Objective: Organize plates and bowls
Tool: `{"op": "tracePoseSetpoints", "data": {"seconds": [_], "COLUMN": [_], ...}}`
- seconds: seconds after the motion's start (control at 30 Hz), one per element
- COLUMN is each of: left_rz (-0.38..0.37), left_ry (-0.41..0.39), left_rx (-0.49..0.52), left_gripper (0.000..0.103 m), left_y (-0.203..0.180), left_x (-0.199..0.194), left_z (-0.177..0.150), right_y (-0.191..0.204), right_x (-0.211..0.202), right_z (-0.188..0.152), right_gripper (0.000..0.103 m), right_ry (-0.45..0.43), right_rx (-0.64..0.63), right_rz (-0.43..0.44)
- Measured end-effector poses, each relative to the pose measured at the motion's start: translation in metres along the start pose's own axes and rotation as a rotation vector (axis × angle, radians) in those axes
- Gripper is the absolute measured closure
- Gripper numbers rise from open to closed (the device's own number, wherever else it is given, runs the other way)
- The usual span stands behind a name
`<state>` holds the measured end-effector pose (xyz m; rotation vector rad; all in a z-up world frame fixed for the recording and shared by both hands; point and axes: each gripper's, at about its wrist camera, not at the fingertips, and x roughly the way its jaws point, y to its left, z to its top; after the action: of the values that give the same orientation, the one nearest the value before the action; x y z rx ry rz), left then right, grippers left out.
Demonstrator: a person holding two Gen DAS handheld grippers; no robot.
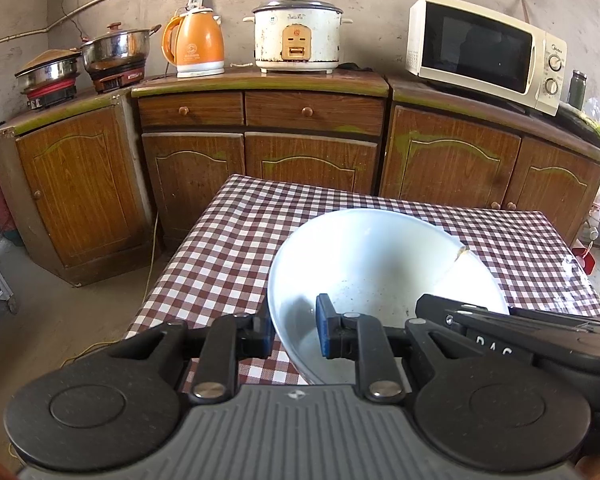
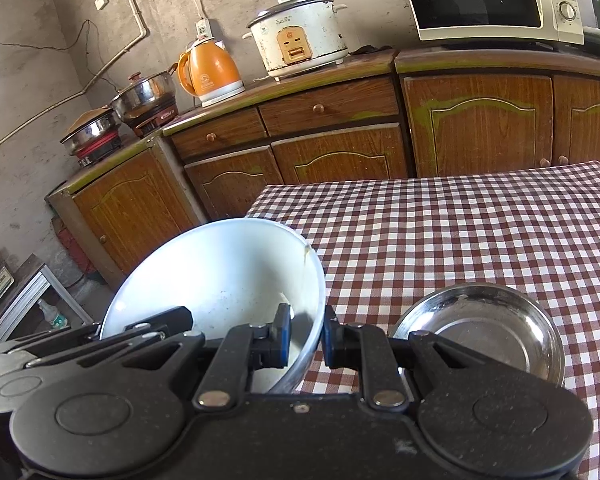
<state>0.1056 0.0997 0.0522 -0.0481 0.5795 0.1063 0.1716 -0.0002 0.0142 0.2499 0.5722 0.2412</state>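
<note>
A large white bowl (image 1: pixel 372 264) with a cracked rim hangs tilted over the checked table (image 1: pixel 236 232), held from both sides. My left gripper (image 1: pixel 294 334) is shut on its near left rim, one blue pad inside and one outside. In the right wrist view the same white bowl (image 2: pixel 220 272) has its right rim pinched by my right gripper (image 2: pixel 307 340), which is shut on it. A shallow steel bowl (image 2: pixel 484 328) sits on the checked table (image 2: pixel 460 224) just right of the right gripper. The right gripper's body shows at the right in the left wrist view.
Wooden cabinets (image 1: pixel 260 152) run behind the table, carrying a microwave (image 1: pixel 484 52), rice cooker (image 1: pixel 300 34), orange kettle (image 1: pixel 196 42) and steel pots (image 1: pixel 116 50). The table's left edge drops to a bare floor (image 1: pixel 60 312). A metal rack (image 2: pixel 24 300) stands low at the left.
</note>
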Motion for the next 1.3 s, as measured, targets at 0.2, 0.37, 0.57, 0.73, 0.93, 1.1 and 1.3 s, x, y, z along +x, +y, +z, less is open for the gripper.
{"op": "tracePoseSetpoints", "data": {"seconds": [0.2, 0.37, 0.57, 0.73, 0.93, 1.1, 1.3], "left_rz": [0.001, 0.001, 0.006, 0.0, 0.006, 0.01, 0.009], "left_ry": [-0.002, -0.002, -0.007, -0.004, -0.011, -0.02, -0.028], "left_rx": [-0.007, -0.007, -0.007, -0.011, -0.008, -0.002, -0.006], "left_gripper": [0.082, 0.082, 0.082, 0.082, 0.082, 0.082, 0.082], "left_y": [0.002, 0.003, 0.004, 0.005, 0.003, 0.002, 0.001], "left_x": [-0.007, -0.013, -0.02, -0.024, -0.031, -0.038, -0.043], "left_z": [-0.005, -0.009, -0.017, -0.022, -0.028, -0.034, -0.04], "right_y": [0.004, 0.004, 0.007, 0.008, 0.011, 0.014, 0.014], "right_x": [-0.007, -0.013, -0.022, -0.029, -0.037, -0.045, -0.051], "right_z": [-0.007, -0.014, -0.023, -0.031, -0.04, -0.046, -0.053], "right_gripper": [0.082, 0.082, 0.082, 0.082, 0.082, 0.082, 0.082], "right_ry": [-0.001, 0.002, 0.0, 0.002, 0.0, -0.008, -0.006], "right_rx": [-0.011, -0.007, -0.008, -0.006, -0.016, -0.022, -0.018], "right_rz": [0.006, 0.011, 0.014, 0.011, 0.009, 0.009, 0.014]}}
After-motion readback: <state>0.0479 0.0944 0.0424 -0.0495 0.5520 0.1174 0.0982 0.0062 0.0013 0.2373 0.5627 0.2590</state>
